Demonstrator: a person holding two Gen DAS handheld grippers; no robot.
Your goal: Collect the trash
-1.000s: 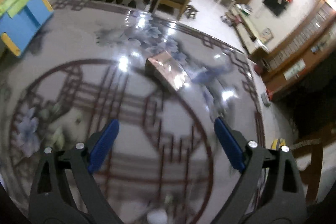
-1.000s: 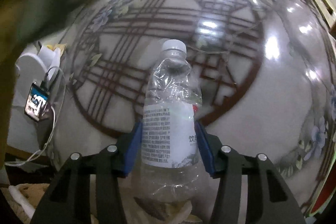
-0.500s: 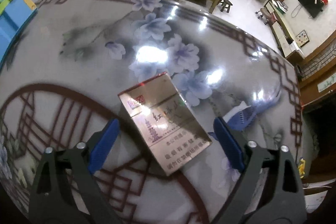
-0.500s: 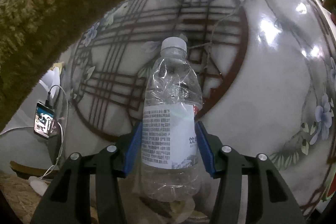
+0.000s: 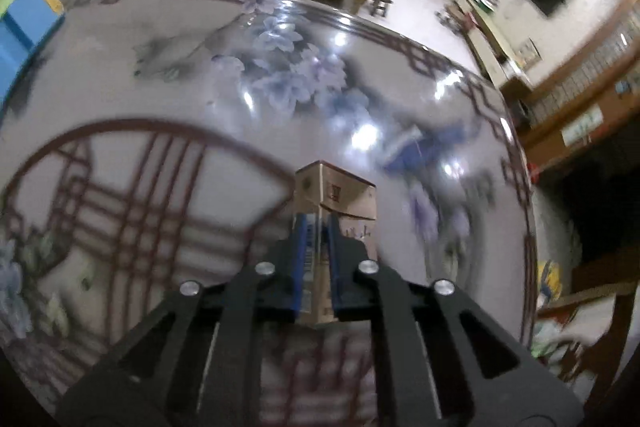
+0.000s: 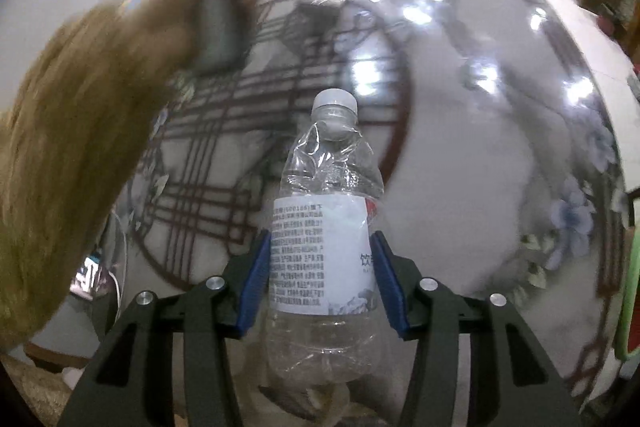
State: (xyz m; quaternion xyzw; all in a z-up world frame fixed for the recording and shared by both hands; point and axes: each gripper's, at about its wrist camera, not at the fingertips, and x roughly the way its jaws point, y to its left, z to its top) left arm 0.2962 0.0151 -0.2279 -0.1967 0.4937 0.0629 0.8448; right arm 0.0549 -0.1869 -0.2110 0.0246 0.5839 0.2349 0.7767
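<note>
1. The flat brown cardboard cigarette pack (image 5: pixel 334 199), lying on the glossy patterned round table (image 5: pixel 160 99) half a second earlier, was now clamped in the left gripper (image 5: pixel 316 239) above it.
2. The crumpled clear plastic bottle (image 6: pixel 324 227) was kept gripped by the right gripper (image 6: pixel 322 279) over the table.
3. Both pieces were judged ready for disposal.

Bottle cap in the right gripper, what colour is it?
White, seen best in the right wrist view: bottle cap.

right gripper (image 6: pixel 322 277) clamped on crumpled clear water bottle (image 6: pixel 326 227), white cap up, above patterned glossy table (image 6: pixel 500 167)
</note>
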